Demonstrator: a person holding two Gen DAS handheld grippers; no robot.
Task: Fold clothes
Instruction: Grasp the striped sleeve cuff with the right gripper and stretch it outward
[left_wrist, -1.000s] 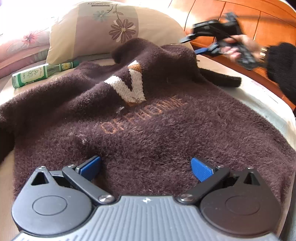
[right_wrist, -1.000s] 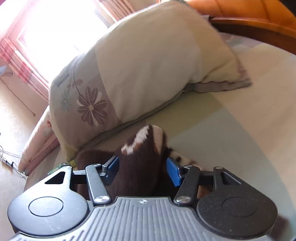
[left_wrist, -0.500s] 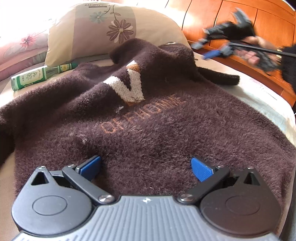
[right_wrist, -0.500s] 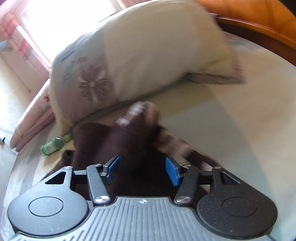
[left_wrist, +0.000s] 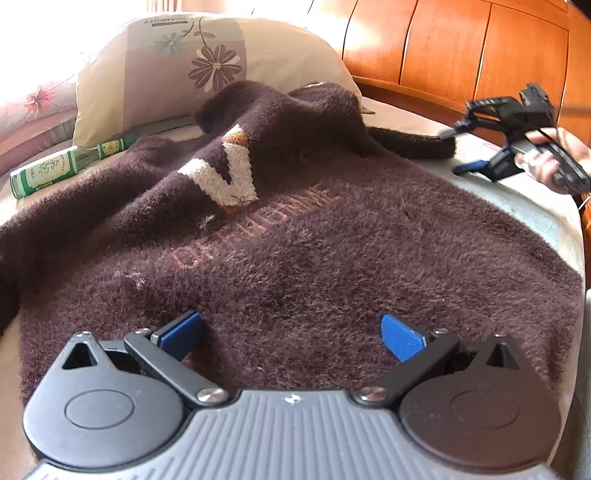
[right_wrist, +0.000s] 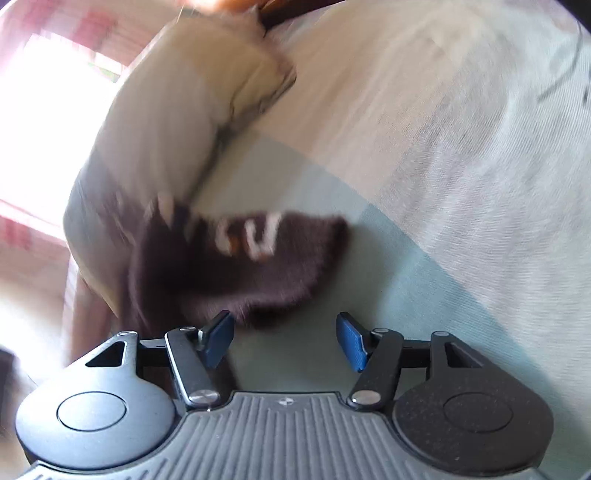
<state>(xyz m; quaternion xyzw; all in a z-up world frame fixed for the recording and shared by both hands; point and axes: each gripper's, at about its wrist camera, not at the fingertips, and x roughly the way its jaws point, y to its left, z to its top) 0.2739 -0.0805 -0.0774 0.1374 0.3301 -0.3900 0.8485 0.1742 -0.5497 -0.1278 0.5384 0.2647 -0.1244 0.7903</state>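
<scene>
A fuzzy dark brown sweater (left_wrist: 332, 236) with a white V collar and orange lettering lies spread on the bed. My left gripper (left_wrist: 291, 334) is open, low over the sweater's near hem, nothing between its blue pads. One sleeve (left_wrist: 410, 144) stretches out to the right. My right gripper (left_wrist: 461, 147), held by a hand, hovers open just beyond that sleeve's cuff. In the blurred right wrist view the right gripper (right_wrist: 284, 341) is open and empty, with the sleeve end (right_wrist: 251, 258) lying on the sheet just ahead of it.
A floral pillow (left_wrist: 192, 62) leans behind the sweater. A green glass bottle (left_wrist: 62, 166) lies on the bed at the left. The orange wooden headboard (left_wrist: 461, 59) runs along the back right. Pale bed sheet (right_wrist: 461, 184) lies right of the sleeve.
The right gripper has let go of the sleeve, opened and pulled back to the right. The sleeve now lies on the sheet. The left gripper has stayed put.
</scene>
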